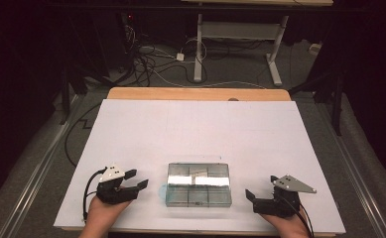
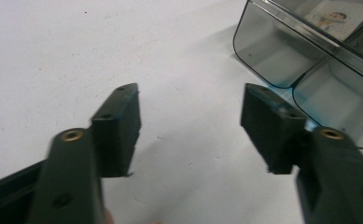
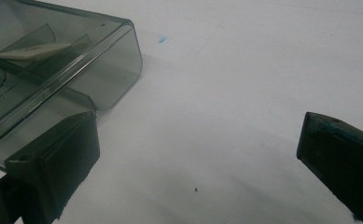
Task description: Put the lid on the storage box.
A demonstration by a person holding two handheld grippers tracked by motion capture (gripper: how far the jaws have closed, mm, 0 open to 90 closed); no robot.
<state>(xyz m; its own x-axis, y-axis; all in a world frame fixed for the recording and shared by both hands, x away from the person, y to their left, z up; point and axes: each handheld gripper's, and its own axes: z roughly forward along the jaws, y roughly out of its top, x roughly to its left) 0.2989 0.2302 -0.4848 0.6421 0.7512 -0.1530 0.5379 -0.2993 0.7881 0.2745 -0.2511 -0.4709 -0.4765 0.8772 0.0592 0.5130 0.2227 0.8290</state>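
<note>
Item: clear plastic compartment box (image 1: 198,185), smoke-tinted, shallow, lid closed, divided into small cells in two rows; a pale card or label (image 2: 334,17) lies in one cell of the far row. Location: on the white sheet covering the desk (image 1: 195,129), midway along the near edge and set a little back from it, square to that edge. Handling, as judged: light, rigid, thin-walled; smooth glossy sides likely to slip under a hard pinch, and the lid may flex or pop if squeezed at its middle. Best hold appears to be across a short end wall or at a rounded corner, pads on the outer faces, or one tool at each end. Left tool (image 1: 133,179): released, jaws standing apart with nothing between them, near the left end of the box; in the left gripper view the box's rounded corner (image 2: 282,56) sits just beyond the right-hand jaw, apart from it. Right tool (image 1: 252,197): released wide, empty, resting near the near edge off the box's right end; in the right gripper view its one jaw lies just beside the box wall (image 3: 118,70), contact not certain. Room: broad bare sheet beyond the box toward the far edge and both far corners; little margin toward the near edge, where a slide could carry the box off. A small blue mark (image 3: 162,39) shows on the sheet.
</note>
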